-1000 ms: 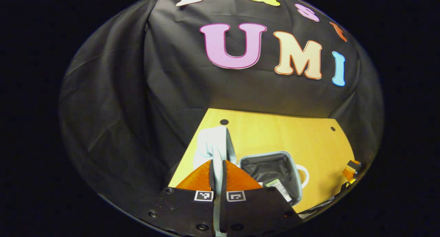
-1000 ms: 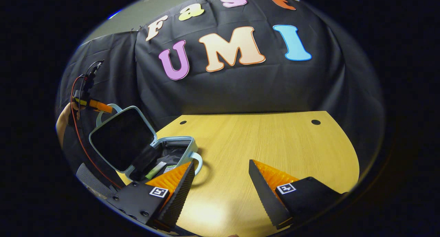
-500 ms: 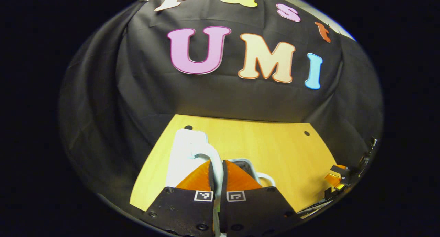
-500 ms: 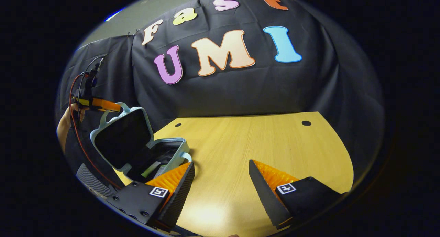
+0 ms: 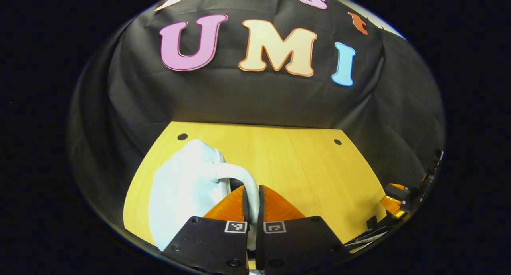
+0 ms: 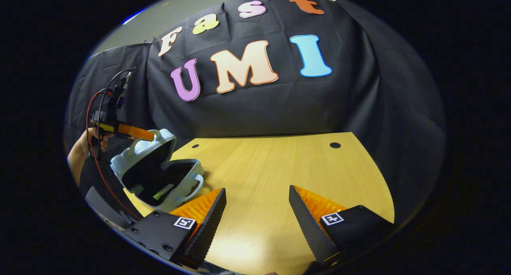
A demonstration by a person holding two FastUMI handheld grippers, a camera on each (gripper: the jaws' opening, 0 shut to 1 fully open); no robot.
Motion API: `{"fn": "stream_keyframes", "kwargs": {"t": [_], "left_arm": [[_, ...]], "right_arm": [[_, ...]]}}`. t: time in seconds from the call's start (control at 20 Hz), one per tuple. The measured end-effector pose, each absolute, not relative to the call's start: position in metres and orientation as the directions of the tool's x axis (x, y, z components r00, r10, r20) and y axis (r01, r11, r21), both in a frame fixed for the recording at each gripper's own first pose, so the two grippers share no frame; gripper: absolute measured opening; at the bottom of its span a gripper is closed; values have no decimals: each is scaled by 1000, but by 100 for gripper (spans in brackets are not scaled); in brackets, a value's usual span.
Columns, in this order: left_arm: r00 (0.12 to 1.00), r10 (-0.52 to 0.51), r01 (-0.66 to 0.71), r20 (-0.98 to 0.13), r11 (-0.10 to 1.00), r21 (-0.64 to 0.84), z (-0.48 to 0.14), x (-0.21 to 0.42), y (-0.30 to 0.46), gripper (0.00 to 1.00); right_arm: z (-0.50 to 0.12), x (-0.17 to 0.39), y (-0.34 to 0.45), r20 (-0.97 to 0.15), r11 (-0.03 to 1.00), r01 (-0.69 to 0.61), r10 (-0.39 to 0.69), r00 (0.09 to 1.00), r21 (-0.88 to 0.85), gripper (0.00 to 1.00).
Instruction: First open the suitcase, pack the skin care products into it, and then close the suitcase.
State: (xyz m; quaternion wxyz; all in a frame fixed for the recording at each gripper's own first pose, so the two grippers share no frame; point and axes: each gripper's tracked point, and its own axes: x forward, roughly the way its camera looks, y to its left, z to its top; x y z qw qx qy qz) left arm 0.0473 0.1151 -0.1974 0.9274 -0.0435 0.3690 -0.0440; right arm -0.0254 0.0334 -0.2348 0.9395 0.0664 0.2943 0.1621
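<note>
In the left gripper view, the left gripper (image 5: 252,195) is clamped with both fingers pressed on the thin handle (image 5: 241,177) of the suitcase lid, which runs up between them. Just beyond and to the left of the fingers, the pale lid (image 5: 181,187) shows its rounded outer shell, tilted over and hiding the rest of the case beneath it. Past the lid stretches the wooden table (image 5: 287,159), with two small dark holes near its far edge. Far off to the right of this gripper, at the table's edge, part of the other gripper can be made out, though it is too small and dark there to say more.

In the right gripper view, the right gripper (image 6: 257,209) hovers over bare table (image 6: 279,163) with its fingers spread wide apart and nothing between them. Off to its left, and a little farther away, sits the suitcase (image 6: 159,179): its base rests on the table near the left edge, and its lid (image 6: 149,157) leans over it at a slant, leaving a dark wedge-shaped gap. Inside that gap a slim greenish item (image 6: 159,194) lies in the base; it may be one of the skin care products, but it is too small to be sure. Above the lid, the left gripper (image 6: 148,137) grips the handle at its top, held by a hand (image 6: 88,138) at the far left, with red and black cables (image 6: 94,119) looping around it.
</note>
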Motion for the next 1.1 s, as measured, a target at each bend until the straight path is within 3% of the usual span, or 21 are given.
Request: {"fn": "stream_keyframes", "kwargs": {"t": [0.15, 0.25, 0.35, 0.5, 0.55, 0.8, 1.1], "left_arm": [[693, -114, 59, -711, 993, -102, -227, 41, 88, 3], [697, -90, 45, -711, 996, -81, -238, 40, 78, 10], [746, -66, 44, -663, 998, -50, -229, 44, 64, 25], [851, -25, 30, -524, 1000, 1, -190, 50, 47, 79], [884, 4, 5, -467, 1000, 18, -174, 52, 46, 84], [975, 164, -166, -153, 986, 0, -82, 30, 58, 88], [996, 90, -89, -12, 995, 34, -22, 24, 47, 95]], "right_arm": [[-231, -26, 11, -529, 943, -258, 331, 781, 209, 98], [-226, -25, 1, -520, 944, -260, 328, 788, 203, 98], [-214, -20, -2, -496, 944, -274, 330, 803, 185, 98], [-182, -5, 10, -427, 940, -305, 340, 838, 151, 98], [-168, 0, 15, -395, 941, -307, 340, 854, 145, 98], [-67, 21, 43, -160, 962, -245, 263, 951, 123, 97], [45, 2, 49, 85, 985, -151, 143, 986, 88, 95]]}}
